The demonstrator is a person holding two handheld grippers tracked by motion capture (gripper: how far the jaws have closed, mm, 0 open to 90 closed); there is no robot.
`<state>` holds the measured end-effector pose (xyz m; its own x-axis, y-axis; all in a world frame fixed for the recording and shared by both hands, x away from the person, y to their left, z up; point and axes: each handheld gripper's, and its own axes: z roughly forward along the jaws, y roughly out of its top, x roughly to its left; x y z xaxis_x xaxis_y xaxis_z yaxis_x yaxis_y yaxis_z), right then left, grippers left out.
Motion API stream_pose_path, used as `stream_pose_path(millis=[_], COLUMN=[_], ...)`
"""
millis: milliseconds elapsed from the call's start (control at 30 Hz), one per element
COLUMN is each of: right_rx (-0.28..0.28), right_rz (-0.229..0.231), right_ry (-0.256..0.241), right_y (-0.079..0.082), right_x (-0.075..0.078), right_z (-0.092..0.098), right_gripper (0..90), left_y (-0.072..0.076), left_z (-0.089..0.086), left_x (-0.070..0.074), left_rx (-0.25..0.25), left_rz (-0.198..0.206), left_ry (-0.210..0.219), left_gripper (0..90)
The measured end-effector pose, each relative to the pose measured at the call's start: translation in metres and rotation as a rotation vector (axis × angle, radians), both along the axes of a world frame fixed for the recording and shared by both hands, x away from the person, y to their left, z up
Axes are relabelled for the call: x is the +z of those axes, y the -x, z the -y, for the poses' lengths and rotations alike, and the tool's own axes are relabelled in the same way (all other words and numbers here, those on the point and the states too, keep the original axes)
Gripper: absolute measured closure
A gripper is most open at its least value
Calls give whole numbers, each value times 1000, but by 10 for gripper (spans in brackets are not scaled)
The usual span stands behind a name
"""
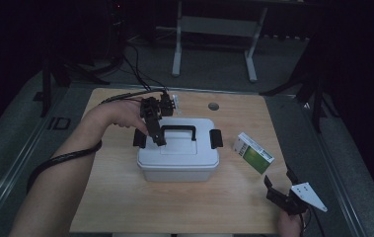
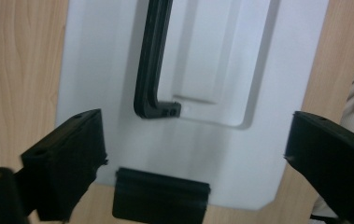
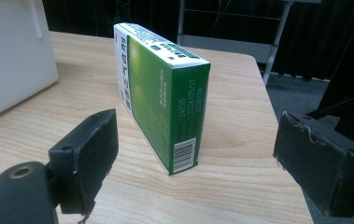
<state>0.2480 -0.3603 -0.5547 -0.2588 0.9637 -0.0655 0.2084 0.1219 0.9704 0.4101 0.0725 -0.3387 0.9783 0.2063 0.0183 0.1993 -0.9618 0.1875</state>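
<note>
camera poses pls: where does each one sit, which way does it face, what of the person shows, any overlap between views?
High view: above the person's side, looking forward and down on the wooden table; forearms, left gripper and right gripper show.
Left gripper view: over the white storage box, looking down on its black handle and side latch; own open jaws.
Right gripper view: low near the table edge, facing the green medicine box; own open jaws.
Shared: high view and right gripper view both hold both boxes.

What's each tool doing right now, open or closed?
Left tool: open, above the white storage box lid, holding nothing.
Right tool: open, facing the green medicine box, holding nothing.
</note>
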Motion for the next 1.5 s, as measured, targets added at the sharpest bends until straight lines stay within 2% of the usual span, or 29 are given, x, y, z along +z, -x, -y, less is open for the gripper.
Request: stream_pose_path(millis=[133,233,600,733,867,933,1000,1100,1133,1267,1300,1467,1500], right_rx=[0,0,2,2,4,5,6,7,7,8,8,9,8], right_rz=[1,0,1,0,1,2,1,2,1,0,1,0,0], right_ry=[-3,-3,-8,-13,-21,-20,-22,-26,-30,-32,-31,-36,-36], right_y=[0,0,0,0,0,0,0,0,0,1,0,1,1], right_x=[0,0,0,0,0,0,0,0,0,0,0,0,0], right_z=[0,0,1,1,2,2,2,3,3,3,3,3,3], right_gripper=[134,134,134,134,134,134,134,134,134,134,134,134,134], left_y=[-5,-9,-22,-26,-29,-31,-33,-35,-35,-37,-37,-34,-33], left_z=[7,11,28,35,40,42,43,44,45,44,44,45,46], left_x=[-1,-4,-15,-18,-22,-24,-27,-31,-32,-32,-32,-31,-30], left_rx=[-21,-34,-65,-76,-90,-88,-84,-92,-93,-88,-90,-114,-123], left_rz=[44,51,25,1,20,4,-10,-43,-39,-54,-73,-100,-87], left_ry=[-6,-12,-28,-27,-40,-27,-34,-48,-50,-28,-29,-33,-43], left_gripper=[143,209,435,478,501,509,547,632,653,742,795,831,834])
